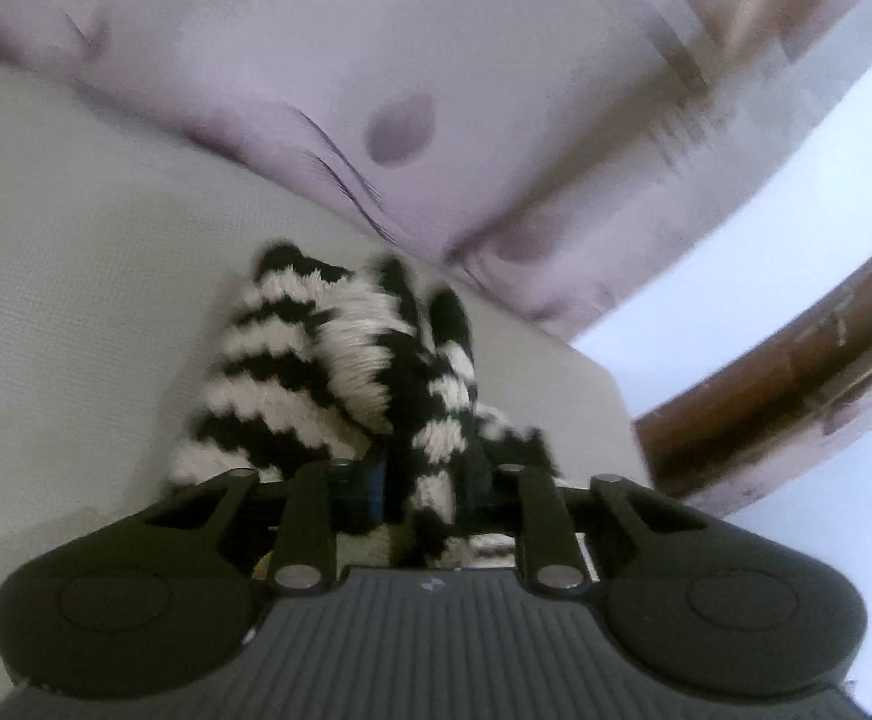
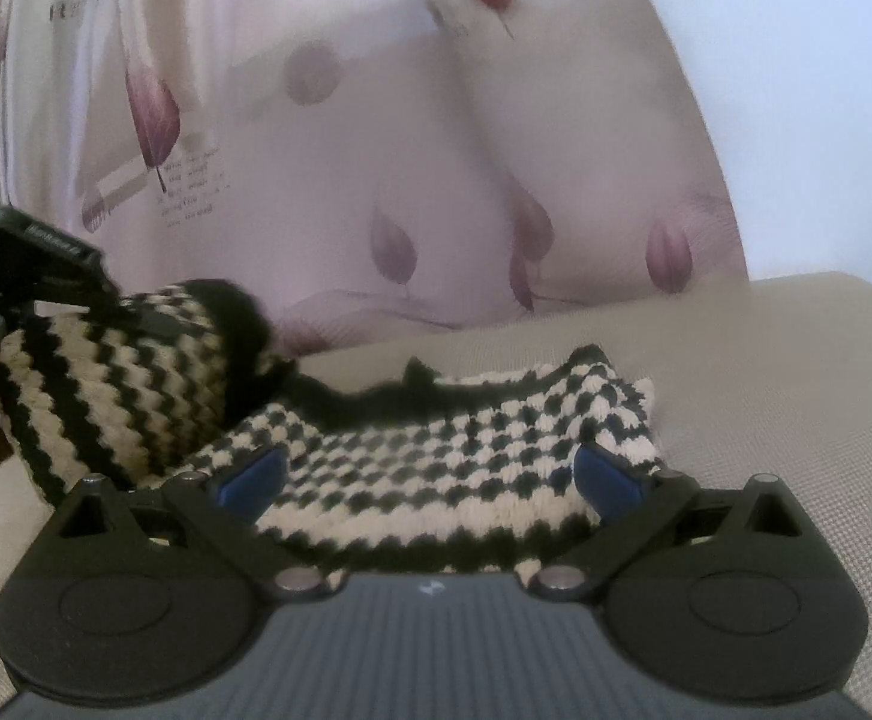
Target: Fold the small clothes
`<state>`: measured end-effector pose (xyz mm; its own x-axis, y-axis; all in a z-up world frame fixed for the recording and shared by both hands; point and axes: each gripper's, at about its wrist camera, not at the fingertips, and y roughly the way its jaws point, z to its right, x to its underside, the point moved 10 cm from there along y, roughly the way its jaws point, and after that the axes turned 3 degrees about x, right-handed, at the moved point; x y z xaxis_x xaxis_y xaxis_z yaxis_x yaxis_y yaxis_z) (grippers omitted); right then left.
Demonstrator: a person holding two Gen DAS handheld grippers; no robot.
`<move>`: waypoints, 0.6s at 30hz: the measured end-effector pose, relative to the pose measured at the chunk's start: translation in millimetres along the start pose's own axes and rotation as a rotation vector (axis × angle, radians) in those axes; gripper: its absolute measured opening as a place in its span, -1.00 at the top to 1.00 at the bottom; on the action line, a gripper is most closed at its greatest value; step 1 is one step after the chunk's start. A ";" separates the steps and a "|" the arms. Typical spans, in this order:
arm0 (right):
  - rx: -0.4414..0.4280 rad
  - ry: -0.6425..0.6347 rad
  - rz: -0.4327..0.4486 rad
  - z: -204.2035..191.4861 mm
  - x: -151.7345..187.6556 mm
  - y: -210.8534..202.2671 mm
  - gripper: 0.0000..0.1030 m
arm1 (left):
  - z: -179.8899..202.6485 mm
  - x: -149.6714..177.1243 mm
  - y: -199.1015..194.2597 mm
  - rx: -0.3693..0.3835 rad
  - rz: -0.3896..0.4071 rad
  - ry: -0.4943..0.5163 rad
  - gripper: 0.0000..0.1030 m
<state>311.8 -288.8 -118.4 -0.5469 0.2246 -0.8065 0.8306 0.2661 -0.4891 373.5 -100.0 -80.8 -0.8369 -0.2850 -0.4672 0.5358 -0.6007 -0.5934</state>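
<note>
A pale purple curtain (image 2: 436, 192) printed with darker leaves hangs right behind the beige cushion (image 2: 766, 372), its hem brushing the back edge of the seat. In the left wrist view a brown wooden rail (image 1: 796, 384) curves past the cushion's corner. Nothing stands between the tongs and the work.

I count one knitted garment (image 2: 436, 468), black and cream, striped on one side and checked on the other. Most of it lies flat on the cushion; the striped end is lifted and bunched at the left.

The left gripper (image 1: 430, 480) is pinched on that striped end, the wool squeezed between its nearly closed jaws and trailing up in front of the camera. The right gripper (image 2: 430, 474) sits low over the checked part with its two blue pads (image 2: 256, 471) spread wide apart, the fabric lying between them and neither pad pressing on it.

No boxes or baskets show.
</note>
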 end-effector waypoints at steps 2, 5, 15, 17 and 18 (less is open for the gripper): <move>-0.011 0.028 0.015 2.5 -1.4 -2.6 -1.00 | 10.7 13.2 21.3 0.026 -0.028 -0.021 0.71; -0.054 0.069 0.028 3.7 -2.6 -6.4 -1.00 | 20.3 32.0 47.6 0.038 -0.045 -0.003 0.71; -0.277 0.266 -0.054 2.5 -3.1 -6.3 -1.00 | 49.1 47.3 24.8 0.384 -0.074 0.030 0.29; -0.328 0.407 -0.055 8.1 -9.0 -9.9 -1.00 | 51.2 44.2 -2.5 0.438 -0.012 0.036 0.09; -0.347 0.443 -0.045 8.6 -12.8 -13.0 -1.00 | 50.5 40.9 -14.8 0.419 0.039 0.077 -0.09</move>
<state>308.9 -303.2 -104.5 -0.6351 0.5578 -0.5343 0.7630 0.5606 -0.3218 325.7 -140.5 -58.1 -0.7977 -0.2661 -0.5411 0.4617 -0.8467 -0.2643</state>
